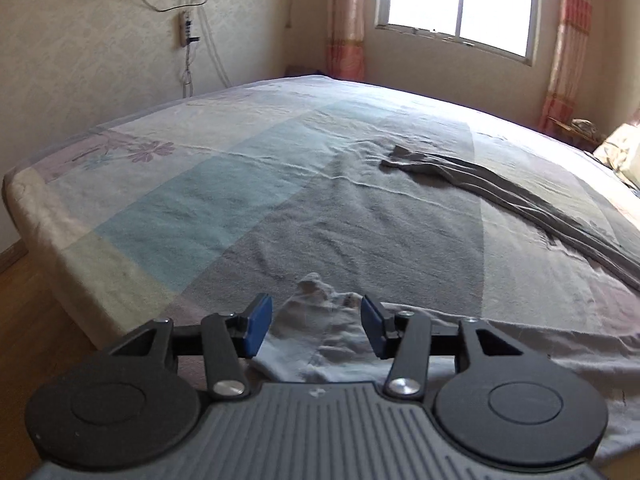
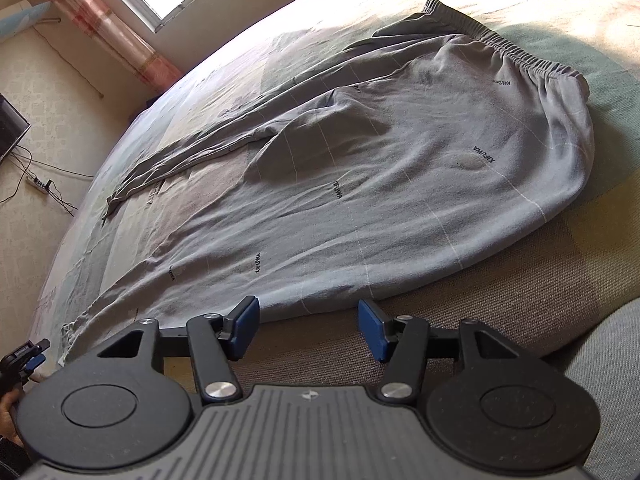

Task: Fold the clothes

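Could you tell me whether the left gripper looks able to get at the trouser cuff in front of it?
Probably yes: the left gripper is open, the pale cuff of the grey trousers lies between its pads without being pinched, and nothing covers it on the bed.

Black left gripper [image 1: 317, 326], blue pads [image 1: 256, 326], silver screws, ribbed grey body

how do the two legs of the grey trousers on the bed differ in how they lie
The near leg of the grey trousers lies spread wide and fairly flat, with its cuff close to the bed edge by the left claw. The far leg is bunched into a narrow, creased strip and angles away towards the window side. Both are the same grey cloth, run from the elastic waistband, and rest on the bedsheet.
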Demonstrator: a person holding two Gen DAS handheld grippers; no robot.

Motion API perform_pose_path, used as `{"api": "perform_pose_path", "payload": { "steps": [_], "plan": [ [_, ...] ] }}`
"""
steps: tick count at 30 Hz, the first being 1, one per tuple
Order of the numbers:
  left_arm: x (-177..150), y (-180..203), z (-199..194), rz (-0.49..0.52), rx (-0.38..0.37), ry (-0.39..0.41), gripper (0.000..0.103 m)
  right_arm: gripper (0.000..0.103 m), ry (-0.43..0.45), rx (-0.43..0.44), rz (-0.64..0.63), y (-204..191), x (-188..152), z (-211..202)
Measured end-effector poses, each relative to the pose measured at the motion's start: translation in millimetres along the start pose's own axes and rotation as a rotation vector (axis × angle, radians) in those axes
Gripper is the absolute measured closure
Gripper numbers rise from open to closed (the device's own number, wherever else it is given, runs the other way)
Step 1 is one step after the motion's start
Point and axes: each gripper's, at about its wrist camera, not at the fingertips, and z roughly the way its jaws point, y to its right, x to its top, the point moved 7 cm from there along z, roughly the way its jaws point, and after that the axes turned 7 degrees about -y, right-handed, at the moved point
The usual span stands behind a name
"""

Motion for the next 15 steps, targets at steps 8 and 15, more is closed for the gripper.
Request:
{"api": "perform_pose_path", "payload": {
  "steps": [8,15],
  "plan": [
    [-9.7,1.9,40.5,0.045,0.163,-0.104,0.043,0.043,-0.004,-0.078,-0.319,-54.6,-2.8,0.8],
    [-19.9,59.2,-3.5,0.237,-0.027,-0.026,0.039,0.066,-0.055,-0.123,-0.608,-96.6,-12.4,23.5]
  ]
}}
